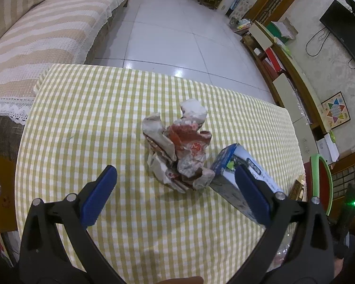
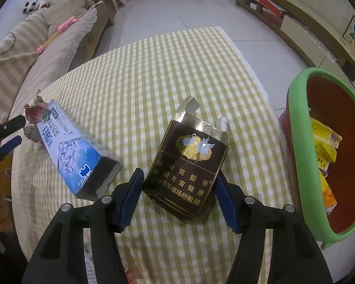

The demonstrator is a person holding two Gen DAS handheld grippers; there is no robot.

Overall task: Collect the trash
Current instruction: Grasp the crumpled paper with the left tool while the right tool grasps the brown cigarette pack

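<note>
A dark brown cigarette pack (image 2: 189,165) with gold print and a torn-open top lies on the checked tablecloth (image 2: 153,71). My right gripper (image 2: 178,172) is shut on it, a blue pad against each long side. In the left wrist view a crumpled red-and-white paper wad (image 1: 179,146) sits mid-table. My left gripper (image 1: 175,169) hangs open just in front of it, the jaws wide with nothing between them. A blue-and-white carton (image 1: 227,161) lies tipped against the wad, partly behind the right fingertip (image 1: 248,184). The right wrist view shows this carton (image 2: 68,146) at the left.
A red bin with a green rim (image 2: 303,165) stands off the table's right edge and holds yellow packets (image 2: 326,142). Its rim (image 1: 319,165) also shows in the left wrist view. A striped sofa (image 1: 47,30) runs along the left. White tiled floor (image 1: 177,35) lies beyond the table.
</note>
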